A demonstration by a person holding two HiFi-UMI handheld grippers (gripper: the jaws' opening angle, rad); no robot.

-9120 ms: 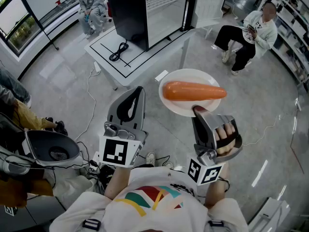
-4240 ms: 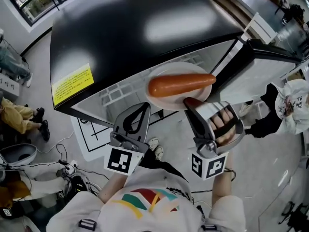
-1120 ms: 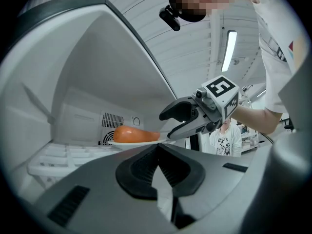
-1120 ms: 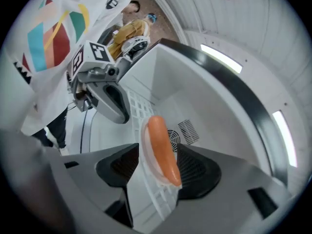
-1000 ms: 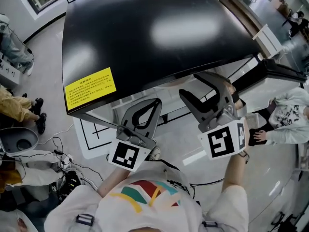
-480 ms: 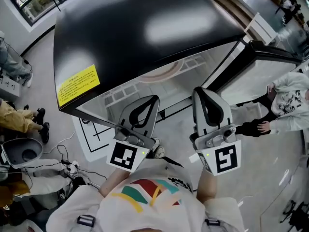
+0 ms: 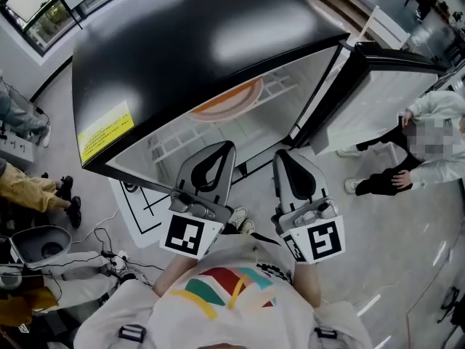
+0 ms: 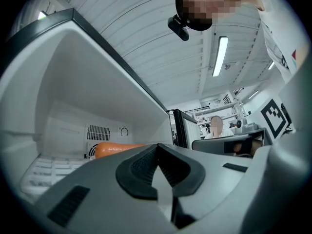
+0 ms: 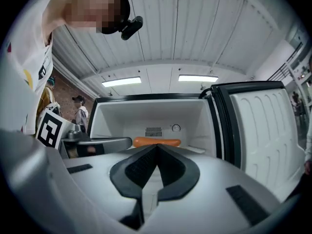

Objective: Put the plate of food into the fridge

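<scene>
The white plate [image 7: 227, 100] with the long orange food lies on a wire shelf inside the open black fridge [image 7: 182, 42]. The orange food [image 8: 114, 150] shows deep in the white compartment in the left gripper view, and in the right gripper view the food [image 9: 156, 142] lies near the back wall. My left gripper [image 7: 216, 153] hangs in front of the fridge opening, shut and empty. Beside it my right gripper [image 7: 289, 164] has just been closing with nothing between its jaws. It is shut, apart from the plate.
The fridge door [image 7: 392, 86] stands swung open to the right. A seated person [image 7: 429, 140] is on the floor side beyond it. Cables [image 7: 109, 257] and a chair lie at the lower left. A yellow label [image 7: 105, 131] marks the fridge's top edge.
My right gripper has drawn back out of the fridge toward my body, rolled upright and closed empty. The plate stays on the shelf. The left gripper has hardly moved.
</scene>
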